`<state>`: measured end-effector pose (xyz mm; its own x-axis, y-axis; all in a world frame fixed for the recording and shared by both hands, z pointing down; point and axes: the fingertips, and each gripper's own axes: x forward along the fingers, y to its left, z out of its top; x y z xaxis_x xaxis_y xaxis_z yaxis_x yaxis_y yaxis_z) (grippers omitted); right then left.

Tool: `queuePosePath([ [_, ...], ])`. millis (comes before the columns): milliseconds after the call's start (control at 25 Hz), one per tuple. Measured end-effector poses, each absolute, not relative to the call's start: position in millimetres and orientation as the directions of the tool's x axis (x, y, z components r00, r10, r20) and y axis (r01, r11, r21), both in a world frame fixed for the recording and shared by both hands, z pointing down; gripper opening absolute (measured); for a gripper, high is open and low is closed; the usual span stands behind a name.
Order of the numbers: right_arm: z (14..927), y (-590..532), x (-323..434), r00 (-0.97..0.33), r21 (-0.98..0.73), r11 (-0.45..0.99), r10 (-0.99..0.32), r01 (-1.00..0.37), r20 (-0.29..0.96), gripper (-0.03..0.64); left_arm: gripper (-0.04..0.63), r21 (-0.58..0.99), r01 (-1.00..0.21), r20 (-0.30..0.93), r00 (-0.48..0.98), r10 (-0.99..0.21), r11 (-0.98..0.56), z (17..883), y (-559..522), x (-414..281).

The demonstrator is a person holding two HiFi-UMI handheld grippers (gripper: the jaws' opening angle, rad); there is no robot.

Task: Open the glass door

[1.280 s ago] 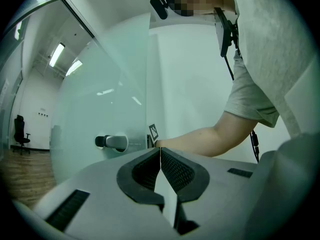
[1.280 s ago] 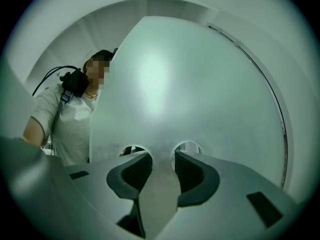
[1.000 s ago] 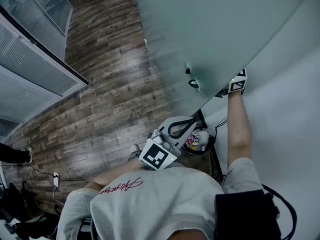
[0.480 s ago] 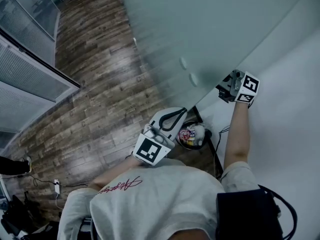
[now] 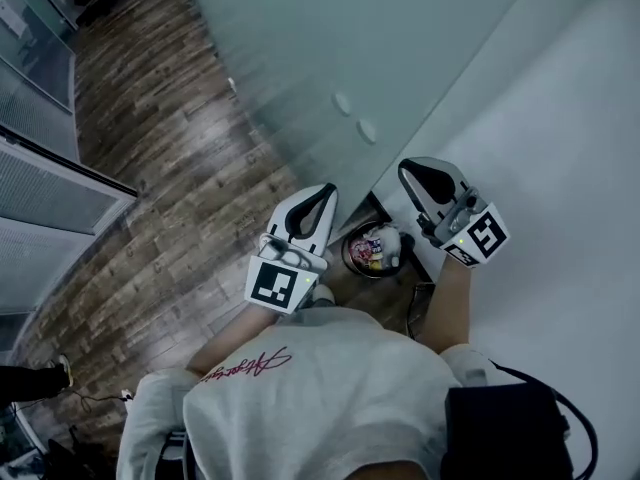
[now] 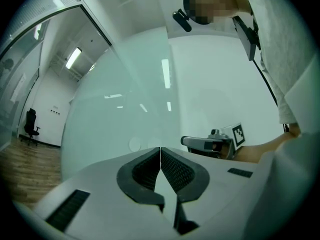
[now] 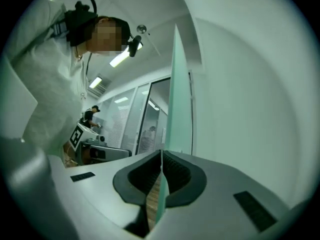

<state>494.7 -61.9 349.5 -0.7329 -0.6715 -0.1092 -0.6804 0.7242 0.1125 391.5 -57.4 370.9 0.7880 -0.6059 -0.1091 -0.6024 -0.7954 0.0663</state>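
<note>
The glass door (image 5: pixel 400 38) fills the upper middle of the head view. It is a tall frosted sheet, and its lower corner comes down near the centre of the frame. To its right is the white wall (image 5: pixel 560 148), and the wooden floor (image 5: pixel 150 168) runs off to the left. The right tool's view shows the door edge-on as a thin green strip straight ahead, with open space on both sides, so I judge it already swung clear of the wall.

A panel like this is likely heavy and completely stiff. Its face is smooth enough for pads to slide on, and the bare edge would chip if knocked. It should swing slowly and keep moving once pushed.

The left tool (image 5: pixel 322 193) is at lower centre with its pads pressed together and nothing between them. The right tool (image 5: pixel 410 168) is just right of it, near the wall and apart from the glass. Its pads have just been closing, and they meet on nothing.

Two round fittings (image 5: pixel 367 131) sit on the glass near its free edge. I take them for the handle's mounts. The handle itself cannot be made out, but that spot is the sensible place to grip. A flat push beside it would also work, better than pinching the edge.
</note>
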Motion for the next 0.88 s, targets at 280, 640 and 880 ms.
queuePosePath([
  [280, 344.9, -24.2, 438.8, -0.547, 0.023, 0.556, -0.809, -0.831, -0.212, 0.025, 0.017, 0.024, -0.6, -0.144, 0.79, -0.597, -0.8, 364.0, -42.9, 364.6],
  [640, 343.9, -4.3, 394.5, -0.438, 0.017, 0.448, -0.864, -0.894, -0.249, 0.025, 0.017, 0.027, -0.627, -0.148, 0.768, -0.623, -0.779, 366.8, -35.8, 320.6],
  [880, 349.5, -3.6, 388.1, -0.387, 0.015, 0.395, -0.892, -0.919, -0.233, 0.024, 0.017, 0.037, -0.632, -0.163, 0.76, -0.629, -0.774, 366.8, -35.1, 307.1],
])
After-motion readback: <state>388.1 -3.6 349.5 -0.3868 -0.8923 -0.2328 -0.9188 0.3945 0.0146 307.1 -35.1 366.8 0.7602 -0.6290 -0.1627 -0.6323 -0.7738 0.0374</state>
